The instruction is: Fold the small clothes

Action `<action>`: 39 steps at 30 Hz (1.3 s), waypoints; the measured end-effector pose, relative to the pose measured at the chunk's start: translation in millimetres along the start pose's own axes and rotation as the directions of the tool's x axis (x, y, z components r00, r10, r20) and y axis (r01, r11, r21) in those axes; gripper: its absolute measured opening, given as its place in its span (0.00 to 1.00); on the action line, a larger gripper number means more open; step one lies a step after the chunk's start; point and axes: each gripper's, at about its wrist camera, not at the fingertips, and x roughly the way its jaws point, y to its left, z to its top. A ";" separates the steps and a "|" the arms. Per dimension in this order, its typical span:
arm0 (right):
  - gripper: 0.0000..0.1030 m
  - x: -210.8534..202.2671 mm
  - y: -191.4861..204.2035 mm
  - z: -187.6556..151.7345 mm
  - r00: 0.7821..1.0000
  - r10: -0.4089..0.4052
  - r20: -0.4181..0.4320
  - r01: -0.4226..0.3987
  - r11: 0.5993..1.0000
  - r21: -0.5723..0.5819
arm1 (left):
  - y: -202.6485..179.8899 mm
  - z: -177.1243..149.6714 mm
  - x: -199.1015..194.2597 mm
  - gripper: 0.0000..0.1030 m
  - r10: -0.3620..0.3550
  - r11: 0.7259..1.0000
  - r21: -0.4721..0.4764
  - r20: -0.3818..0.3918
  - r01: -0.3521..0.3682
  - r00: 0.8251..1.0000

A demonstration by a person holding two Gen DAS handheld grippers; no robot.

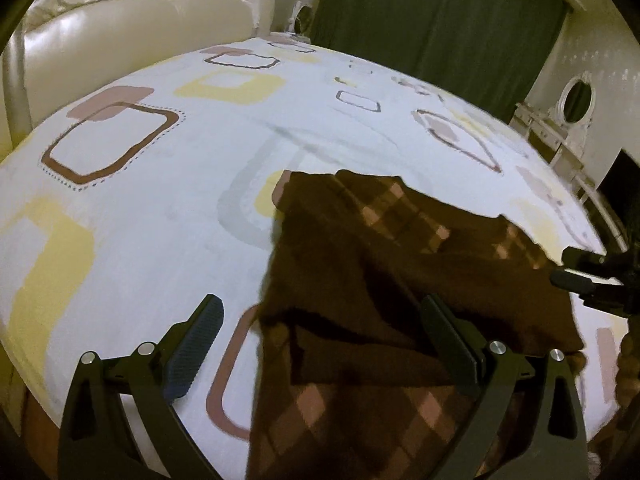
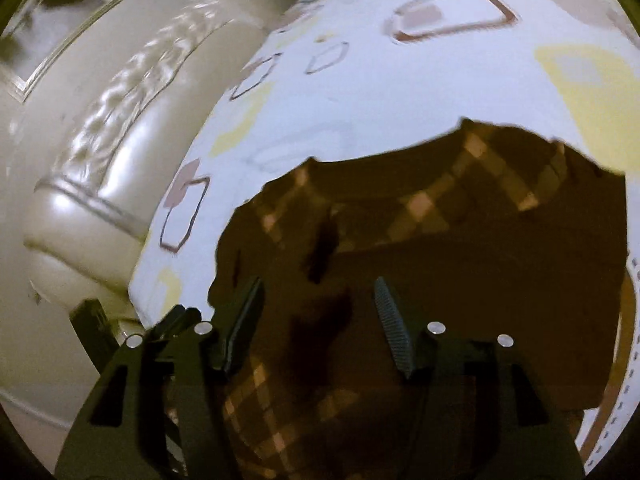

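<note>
A dark brown garment with pink checks (image 1: 384,280) lies crumpled on the bed near the front edge; it also fills the lower half of the right wrist view (image 2: 440,248). My left gripper (image 1: 320,316) is open, its fingers straddling the garment's left edge just above it. My right gripper (image 2: 320,300) is open over the garment's middle, holding nothing. The right gripper's fingertips (image 1: 572,272) show at the garment's right edge in the left wrist view.
The bed sheet (image 1: 160,208) is white with brown, pink and yellow squares. A cream padded headboard (image 1: 120,28) stands at the left, a green curtain (image 1: 432,16) behind, and white furniture with a round mirror (image 1: 576,100) at the right.
</note>
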 end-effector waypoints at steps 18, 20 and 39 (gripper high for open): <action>0.06 69.9 -15.2 27.4 0.980 0.178 -0.094 -0.164 0.976 0.145 | 0.8 -11.1 4.0 0.95 0.024 1.000 -0.013 -0.042 -0.025 0.999; 0.06 35.3 -20.3 18.8 0.978 0.210 -0.018 -0.205 0.966 0.160 | 2.0 -12.6 0.4 0.95 0.027 1.000 -0.015 -0.038 -0.027 0.999; 0.46 -103.9 -97.6 11.5 0.897 0.103 0.430 -0.275 0.892 0.360 | -4.7 -17.0 0.4 0.95 0.051 0.998 -0.031 -0.054 -0.053 0.997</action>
